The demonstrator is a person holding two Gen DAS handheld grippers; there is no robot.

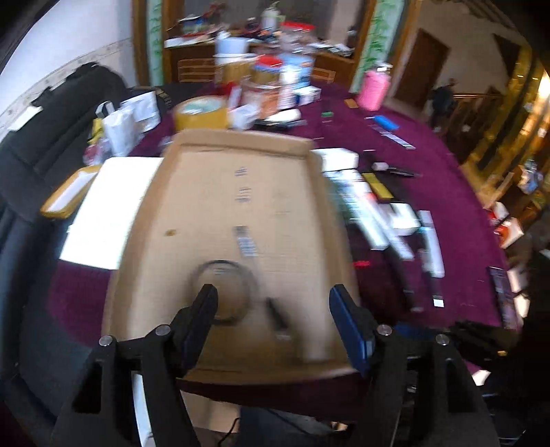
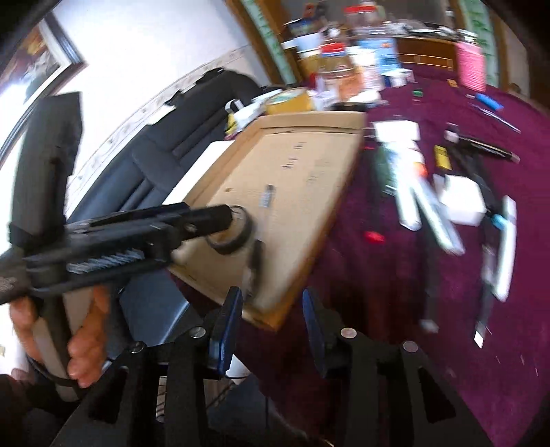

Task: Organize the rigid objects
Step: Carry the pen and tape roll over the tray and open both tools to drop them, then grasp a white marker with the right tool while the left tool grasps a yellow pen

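Both pairs of fingers apart, empty, above tray (image 1: 309, 151). Clear ring (image 1: 223, 292) and pen (image 1: 276, 314) there; reach next for boxes (image 1: 378, 220) on tabletop (image 1: 457, 192).

a round table (image 1: 447, 206) covered in deep purple cloth fills the near ground. to the left a black padded chair (image 1: 51, 154) stands against a white wall (image 1: 86, 31) with a pale patterned border strip. a dark-framed picture (image 2: 41, 65) hangs on that wall. far off, a wooden sideboard (image 1: 192, 58) stands between gold-trimmed wooden frames, and a brown door (image 1: 422, 65) is at far right. warm yellow light glows far right.
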